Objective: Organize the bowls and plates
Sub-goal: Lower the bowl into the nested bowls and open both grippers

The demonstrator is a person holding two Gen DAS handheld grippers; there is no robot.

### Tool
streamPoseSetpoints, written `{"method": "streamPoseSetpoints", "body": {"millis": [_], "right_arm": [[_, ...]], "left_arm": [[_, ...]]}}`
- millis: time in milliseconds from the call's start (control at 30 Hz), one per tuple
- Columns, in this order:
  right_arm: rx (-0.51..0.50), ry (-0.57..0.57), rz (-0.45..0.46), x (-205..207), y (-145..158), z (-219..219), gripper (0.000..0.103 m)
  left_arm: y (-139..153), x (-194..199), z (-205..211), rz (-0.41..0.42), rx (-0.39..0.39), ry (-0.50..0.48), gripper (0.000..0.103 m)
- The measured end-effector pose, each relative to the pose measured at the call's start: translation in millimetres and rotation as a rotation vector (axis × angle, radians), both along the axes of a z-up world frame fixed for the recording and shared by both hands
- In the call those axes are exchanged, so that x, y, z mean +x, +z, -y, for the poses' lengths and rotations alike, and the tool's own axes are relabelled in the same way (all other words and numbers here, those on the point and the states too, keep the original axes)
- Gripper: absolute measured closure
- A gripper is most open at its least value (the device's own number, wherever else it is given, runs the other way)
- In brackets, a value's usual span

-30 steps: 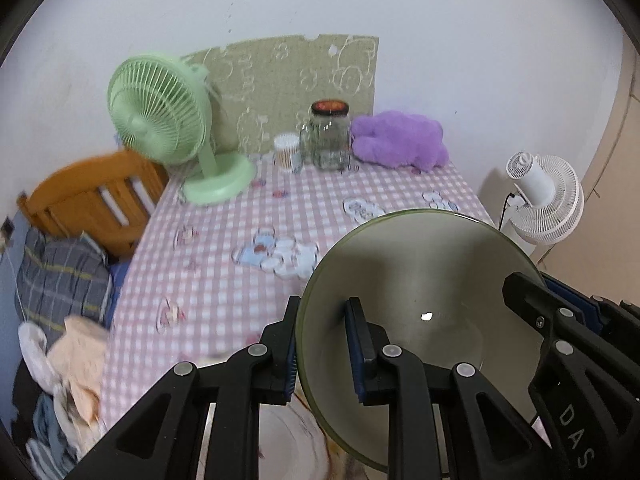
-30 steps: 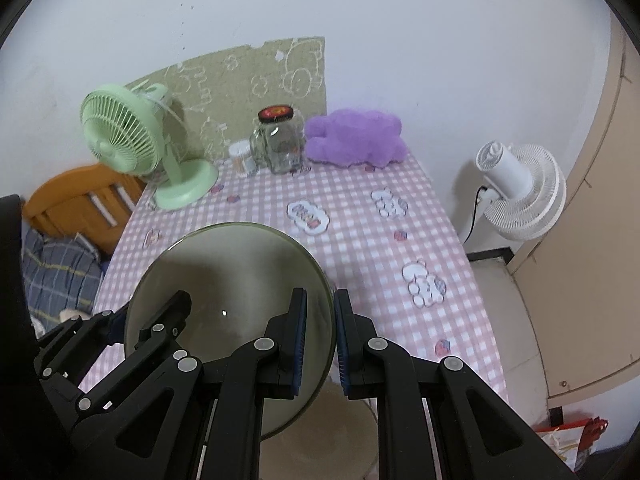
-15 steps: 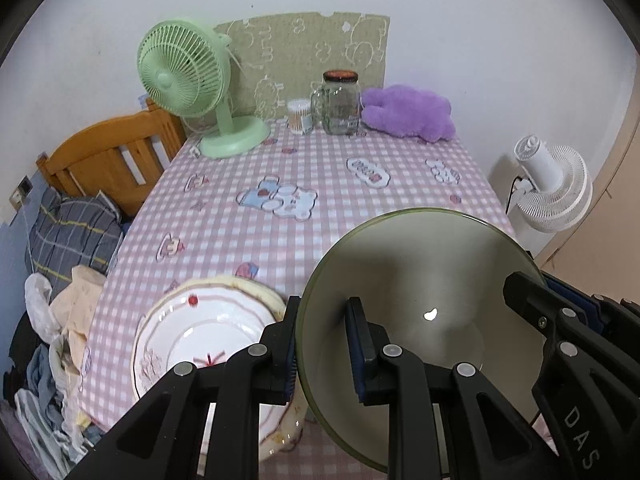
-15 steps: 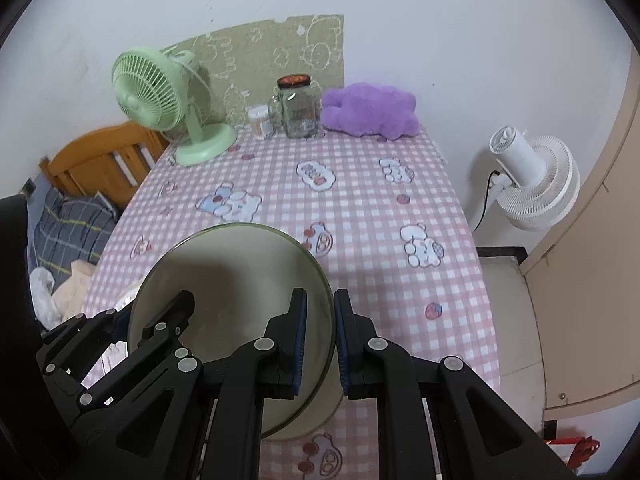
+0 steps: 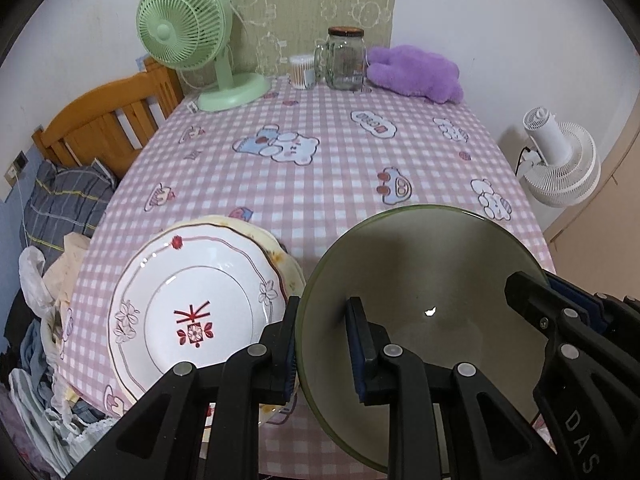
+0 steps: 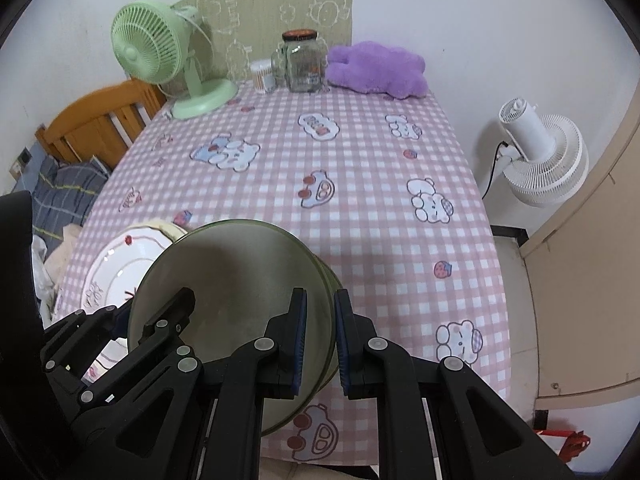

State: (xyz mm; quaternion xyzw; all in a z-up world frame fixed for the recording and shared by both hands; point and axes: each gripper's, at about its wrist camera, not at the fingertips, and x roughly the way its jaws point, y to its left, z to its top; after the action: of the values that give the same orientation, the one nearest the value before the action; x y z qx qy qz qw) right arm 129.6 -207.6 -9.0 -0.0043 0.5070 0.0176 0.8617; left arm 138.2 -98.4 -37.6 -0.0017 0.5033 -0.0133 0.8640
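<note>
Left claw, bottom centre of the left wrist view: closed on the left rim of the olive-green bowl, one pad outside the wall, one inside. Right claw, bottom centre of the right wrist view: clamped on the opposite rim of the same bowl, which fills the lower middle of both frames. Bowl tilted, its hollow facing the cameras; whether its underside touches the worktop cannot be told. A second green rim shows just beneath it at its right edge in the right wrist view.

Lower left of the left wrist view, just beside the bowl: white plate with red flower motif, lying on a cream plate whose edge shows behind it.

Beyond: pink checked cloth with cartoon prints covers the worktop.

Far edge, top of frame: green desk fan, cotton-swab tub, glass jar, purple plush toy. White fan at right, off the worktop.
</note>
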Motion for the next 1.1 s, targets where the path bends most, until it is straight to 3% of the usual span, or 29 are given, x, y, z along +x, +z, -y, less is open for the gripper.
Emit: {"method": "streamPoseSetpoints", "body": {"millis": [633,900,1100], "right_arm": [[-0.042,-0.065,-0.096,15,-28,2,0.086],[-0.057,-0.116,-0.100,19,-32,1,0.085],[-0.060,-0.149,-0.102,18,-34,-1,0.078]], "left_arm": [[-31,22,7,-0.092,-0.005,-0.063,0.082],[-33,26,11,-0.080,0.007,-0.114,0.082],[-31,29,0,-0.097,-0.021,-0.161,0.069]]}}
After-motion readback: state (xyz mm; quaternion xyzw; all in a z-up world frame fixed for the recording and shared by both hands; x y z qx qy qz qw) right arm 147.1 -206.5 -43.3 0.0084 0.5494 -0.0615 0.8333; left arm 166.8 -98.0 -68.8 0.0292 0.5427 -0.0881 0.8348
